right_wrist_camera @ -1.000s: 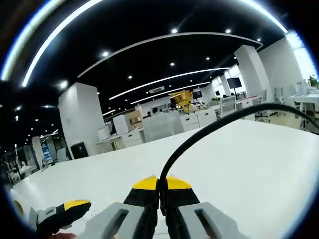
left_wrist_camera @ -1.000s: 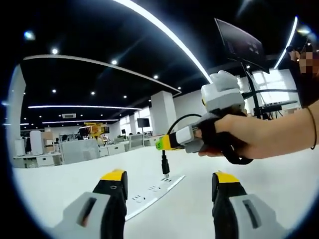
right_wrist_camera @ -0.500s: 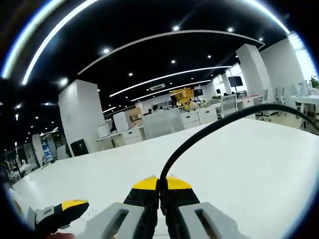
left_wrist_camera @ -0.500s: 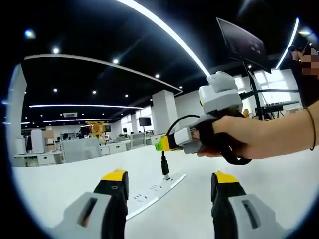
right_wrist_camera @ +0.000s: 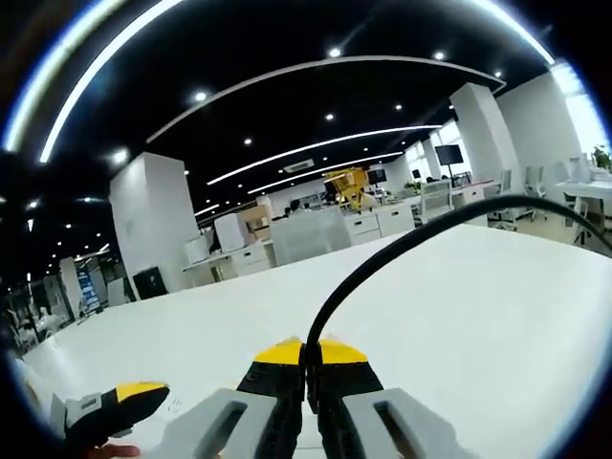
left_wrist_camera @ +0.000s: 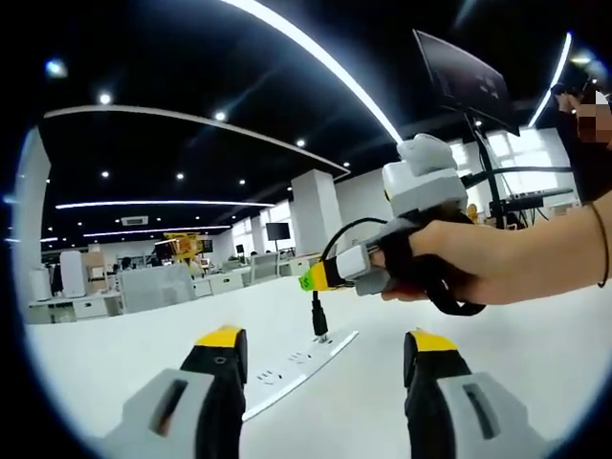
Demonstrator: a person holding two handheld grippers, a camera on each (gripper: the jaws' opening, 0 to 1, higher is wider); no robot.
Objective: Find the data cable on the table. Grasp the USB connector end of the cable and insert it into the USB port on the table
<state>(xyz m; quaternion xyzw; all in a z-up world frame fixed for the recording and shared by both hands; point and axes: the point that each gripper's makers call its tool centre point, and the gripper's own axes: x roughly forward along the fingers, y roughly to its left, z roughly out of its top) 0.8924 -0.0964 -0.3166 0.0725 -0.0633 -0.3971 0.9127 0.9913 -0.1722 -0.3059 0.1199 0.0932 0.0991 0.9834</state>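
Presently: data cable point(right_wrist_camera: 382, 266) — thin, black and light, limp along its run but rigid at the moulded USB connector point(left_wrist_camera: 316, 318), which hangs plug-down just over the far end of the white power strip point(left_wrist_camera: 287, 371) on the table point(left_wrist_camera: 105, 354). It is best gripped just behind the plug, as now. Right gripper point(left_wrist_camera: 318, 277) is above the strip with jaws pinched tight on the cable, and left gripper point(left_wrist_camera: 326, 340) is at the strip's near side with jaws wide and empty — a slight tilt would likely jam the plug.

Black data cable point(right_wrist_camera: 309, 358), USB connector point(left_wrist_camera: 317, 322) upright over white power strip's point(left_wrist_camera: 287, 369) far end.
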